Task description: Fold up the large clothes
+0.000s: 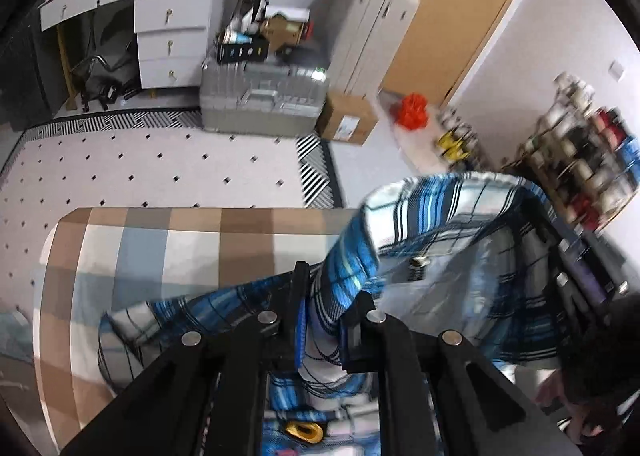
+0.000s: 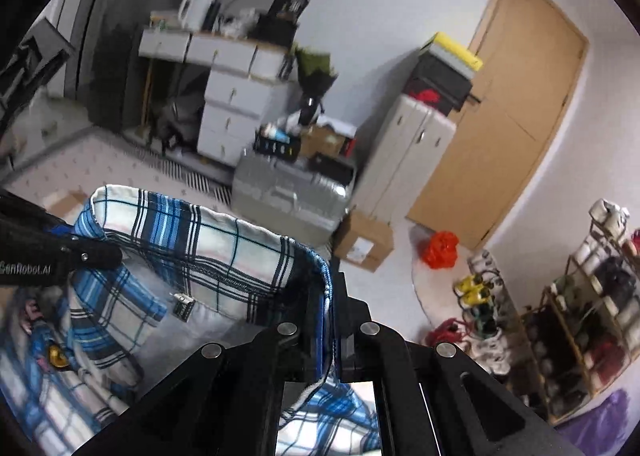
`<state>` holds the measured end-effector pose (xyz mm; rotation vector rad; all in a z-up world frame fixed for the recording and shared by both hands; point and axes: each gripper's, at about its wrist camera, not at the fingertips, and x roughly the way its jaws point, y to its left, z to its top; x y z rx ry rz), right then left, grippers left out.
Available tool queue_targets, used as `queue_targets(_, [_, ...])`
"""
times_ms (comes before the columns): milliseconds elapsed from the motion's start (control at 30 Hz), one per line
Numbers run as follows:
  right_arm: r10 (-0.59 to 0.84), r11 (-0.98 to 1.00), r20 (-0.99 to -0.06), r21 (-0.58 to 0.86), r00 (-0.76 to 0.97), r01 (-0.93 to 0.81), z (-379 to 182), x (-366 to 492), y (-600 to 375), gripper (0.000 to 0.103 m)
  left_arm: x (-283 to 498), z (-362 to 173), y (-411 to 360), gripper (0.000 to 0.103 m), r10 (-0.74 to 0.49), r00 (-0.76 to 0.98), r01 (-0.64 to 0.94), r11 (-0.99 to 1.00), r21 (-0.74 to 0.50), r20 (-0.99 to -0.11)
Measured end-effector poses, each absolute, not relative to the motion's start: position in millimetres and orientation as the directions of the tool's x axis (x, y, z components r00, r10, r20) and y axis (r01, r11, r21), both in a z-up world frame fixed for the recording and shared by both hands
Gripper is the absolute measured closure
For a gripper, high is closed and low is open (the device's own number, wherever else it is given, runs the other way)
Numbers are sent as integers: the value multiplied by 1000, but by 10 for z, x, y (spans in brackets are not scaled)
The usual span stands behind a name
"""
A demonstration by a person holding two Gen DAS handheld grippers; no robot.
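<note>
A blue, white and black plaid garment [image 1: 440, 240] is held up in the air between my two grippers, above a checked brown, blue and white bed cover [image 1: 160, 252]. My left gripper [image 1: 326, 296] is shut on the garment's edge, and cloth hangs down between its fingers. My right gripper [image 2: 326, 292] is shut on another edge of the same garment [image 2: 208, 252]. The left gripper's black body [image 2: 44, 252] shows at the left of the right wrist view, clamped on the cloth. A small dark label [image 2: 183, 306] hangs inside the garment.
Beyond the bed lie a dotted rug [image 1: 160, 167], a grey hard case [image 1: 260, 95], a cardboard box [image 1: 348, 119], white drawers [image 1: 172, 43], a white cabinet [image 1: 372, 39] and a wooden door [image 2: 508, 115]. A shoe rack [image 2: 584, 316] stands at the right.
</note>
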<state>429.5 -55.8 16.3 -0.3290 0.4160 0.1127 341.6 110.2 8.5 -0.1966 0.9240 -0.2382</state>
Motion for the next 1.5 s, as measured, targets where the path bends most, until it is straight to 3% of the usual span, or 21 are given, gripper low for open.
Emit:
queue_targets(233, [119, 968, -304, -175, 945, -178, 493, 3083, -836, 100, 2302, 386, 1224, 96, -350, 690, 196, 933, -302, -634])
queue_targets(433, [136, 981, -252, -104, 958, -166, 239, 1936, -967, 100, 1465, 197, 1287, 96, -389, 707, 214, 913, -346, -590])
queue_targets(633, [135, 983, -337, -70, 932, -168, -446, 1188, -887, 100, 1049, -410, 1433, 95, -423, 652, 151, 885, -440, -629])
queue_targets(833, [151, 987, -531, 38, 834, -155, -1082, 1052, -815, 100, 1009, -979, 1517, 93, -451, 539, 60, 863, -502, -711])
queue_targets(933, [173, 984, -622, 141, 764, -109, -1312, 1123, -907, 99, 1067, -1091, 1517, 84, -456, 481, 50, 867, -496, -748])
queue_targets(1033, [260, 960, -697, 263, 668, -98, -1528, 1161, -1012, 99, 1036, -1073, 1496, 68, -425, 459, 42, 888, -459, -780])
queue_targets(1100, [319, 941, -706, 314, 632, -125, -1574, 1137, -1061, 99, 1055, -1063, 1511, 47, -432, 432, 54, 888, -456, -792])
queue_targets(1167, [379, 921, -724, 355, 576, -160, -1579, 1127, -1089, 99, 1045, -1033, 1524, 45, -439, 403, 92, 892, -442, -803])
queue_targets(1367, [492, 867, -673, 440, 552, -236, -1247, 1080, -1445, 98, 979, -675, 1722, 44, -473, 391, 176, 880, -441, -789])
queue_targets(1467, [498, 854, -628, 475, 598, -212, -942, 1270, -1742, 96, 1094, -532, 1926, 21, -453, 459, 135, 886, -444, -764])
queue_targets(1500, [517, 833, -604, 517, 607, -196, -838, 1417, -1888, 95, 1195, -501, 2005, 21, -439, 495, 114, 889, -444, -750])
